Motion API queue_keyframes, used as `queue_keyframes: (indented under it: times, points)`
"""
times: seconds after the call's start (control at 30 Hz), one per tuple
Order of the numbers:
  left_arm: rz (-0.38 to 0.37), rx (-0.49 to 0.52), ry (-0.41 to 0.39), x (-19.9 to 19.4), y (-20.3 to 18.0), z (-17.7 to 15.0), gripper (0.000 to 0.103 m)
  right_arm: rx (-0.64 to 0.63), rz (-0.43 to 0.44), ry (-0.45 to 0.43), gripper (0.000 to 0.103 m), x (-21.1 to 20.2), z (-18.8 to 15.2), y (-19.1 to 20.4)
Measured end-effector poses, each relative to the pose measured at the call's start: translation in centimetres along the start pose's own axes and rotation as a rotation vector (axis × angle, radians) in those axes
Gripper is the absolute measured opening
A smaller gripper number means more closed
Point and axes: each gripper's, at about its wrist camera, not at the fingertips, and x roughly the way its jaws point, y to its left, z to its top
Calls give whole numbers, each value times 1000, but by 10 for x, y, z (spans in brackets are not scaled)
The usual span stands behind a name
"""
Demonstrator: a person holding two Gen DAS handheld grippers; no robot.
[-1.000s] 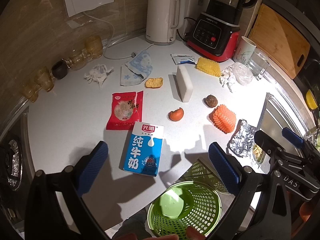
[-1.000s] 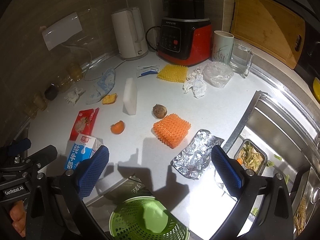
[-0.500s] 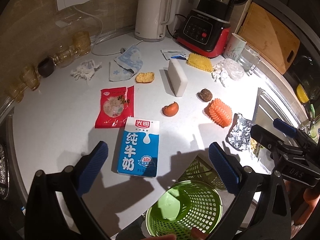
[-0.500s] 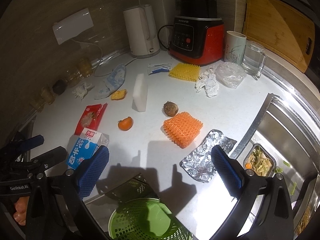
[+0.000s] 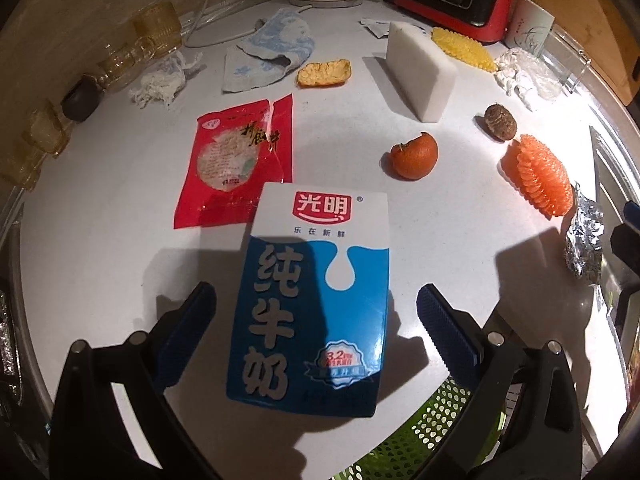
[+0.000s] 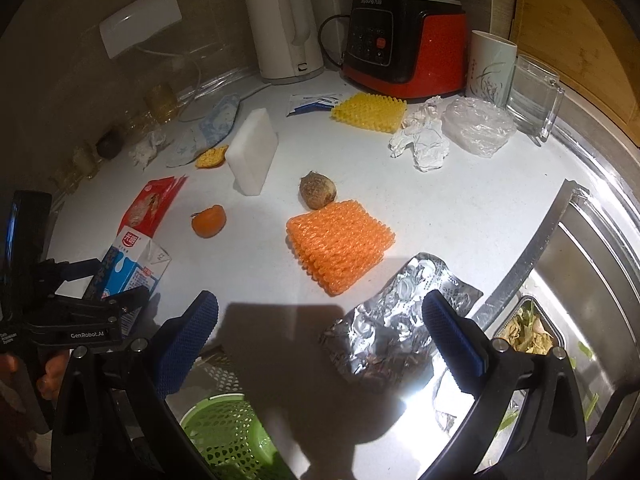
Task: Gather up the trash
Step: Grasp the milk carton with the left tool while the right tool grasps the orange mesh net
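Note:
A blue and white milk carton lies flat on the white counter. My left gripper is open, one blue finger on each side of the carton and neither touching it. The right wrist view also shows this carton with the left gripper around it. My right gripper is open and holds nothing, hovering just before a crumpled foil blister pack. A green mesh basket sits below the counter's near edge. Other trash: a red snack wrapper, orange peel, a crumpled tissue.
At the back stand a white kettle, a red blender base, a cup and a glass mug. A white sponge block, orange foam net, brown root and face mask lie mid-counter. The sink is to the right.
My left gripper has moved forward and down, so its fingers now straddle the milk carton. My right gripper has come closer to the foil pack. Both stay open.

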Motion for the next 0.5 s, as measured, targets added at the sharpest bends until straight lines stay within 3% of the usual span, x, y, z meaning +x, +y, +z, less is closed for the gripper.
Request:
queue_keyframes:
  times: [0.13,0.33,0.37,0.43,0.5]
  points:
    - [22,-11,21,9,-3,-2,67,-60,24,29,101,22,18,-9]
    - [22,-85,-2,5,3,-5,66,-146,29,80,99,59,39,-11]
    - [22,-99,-5,3,4,-6,66,-153,30,95,96,66,41,-11]
    - [27,-124,-17,-6,5,-8,66,-166,40,132,72,79,43,-12]
    - [27,-144,-33,-18,4,-13,66,-171,63,159,59,87,44,-13]
